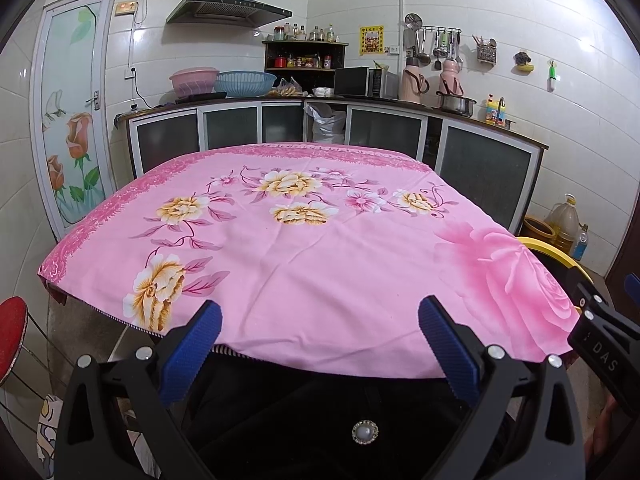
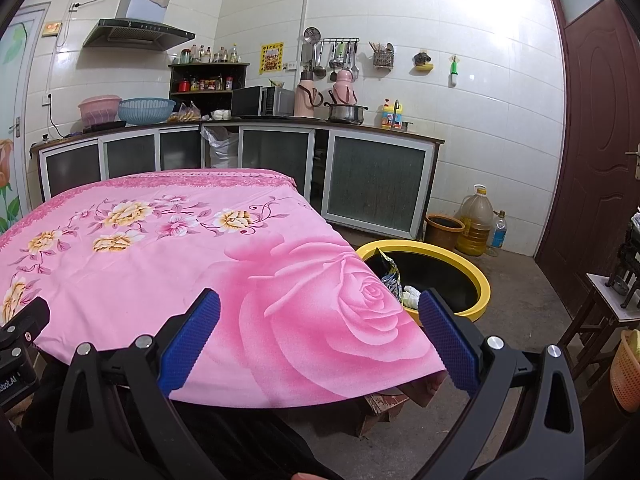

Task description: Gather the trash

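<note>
Two grippers, left (image 1: 320,344) lettered "DAS", right (image 2: 320,344), fingers spread.

A home kitchen: range hood (image 1: 228,10), tiled walls, counter cabinets (image 2: 240,148), hanging utensils (image 1: 434,46), microwave (image 2: 262,101).

The right gripper (image 1: 608,344) reads "DAS"; the left gripper (image 2: 16,360), apparently "obot.AI".
</note>
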`<move>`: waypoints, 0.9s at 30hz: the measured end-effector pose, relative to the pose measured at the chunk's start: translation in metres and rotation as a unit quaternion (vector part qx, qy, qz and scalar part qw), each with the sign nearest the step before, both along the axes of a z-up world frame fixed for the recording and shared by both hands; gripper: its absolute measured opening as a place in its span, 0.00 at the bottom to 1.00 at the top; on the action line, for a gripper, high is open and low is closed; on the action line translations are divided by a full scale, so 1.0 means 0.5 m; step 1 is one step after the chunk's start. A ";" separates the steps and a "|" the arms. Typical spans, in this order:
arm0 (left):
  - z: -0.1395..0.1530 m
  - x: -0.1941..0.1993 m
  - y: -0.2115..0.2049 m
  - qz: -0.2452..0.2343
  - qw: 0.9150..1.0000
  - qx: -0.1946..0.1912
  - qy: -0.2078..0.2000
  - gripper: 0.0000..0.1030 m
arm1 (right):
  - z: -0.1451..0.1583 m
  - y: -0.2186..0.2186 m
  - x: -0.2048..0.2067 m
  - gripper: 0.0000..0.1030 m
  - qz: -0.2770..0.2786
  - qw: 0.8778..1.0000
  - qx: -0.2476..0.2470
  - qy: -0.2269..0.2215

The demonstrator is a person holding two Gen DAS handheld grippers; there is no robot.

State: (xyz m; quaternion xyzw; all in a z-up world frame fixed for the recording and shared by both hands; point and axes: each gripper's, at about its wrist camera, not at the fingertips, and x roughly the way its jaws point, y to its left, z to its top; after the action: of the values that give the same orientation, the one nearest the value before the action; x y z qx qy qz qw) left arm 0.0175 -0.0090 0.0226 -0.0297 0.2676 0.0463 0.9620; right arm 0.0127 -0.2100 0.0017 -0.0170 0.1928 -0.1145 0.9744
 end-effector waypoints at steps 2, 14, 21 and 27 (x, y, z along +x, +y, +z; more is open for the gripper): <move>-0.001 0.000 0.000 0.000 1.000 0.000 0.000 0.92 | -0.001 0.000 0.000 0.92 0.000 1.000 0.000 0.000; 0.000 -0.001 -0.001 0.000 1.000 0.000 0.000 0.92 | -0.001 0.000 -0.002 0.92 0.001 1.000 0.000 0.002; -0.002 -0.001 0.001 0.000 1.000 -0.001 0.002 0.92 | -0.001 0.001 -0.002 0.92 0.001 1.000 0.000 0.003; -0.003 -0.001 0.000 0.000 1.000 -0.001 0.002 0.92 | -0.002 -0.001 -0.003 0.92 0.002 1.000 0.000 0.003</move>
State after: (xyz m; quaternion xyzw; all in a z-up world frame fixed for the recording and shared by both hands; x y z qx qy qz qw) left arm 0.0170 -0.0088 0.0213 -0.0306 0.2699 0.0458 0.9613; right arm 0.0110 -0.2105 0.0007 -0.0178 0.1961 -0.1129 0.9739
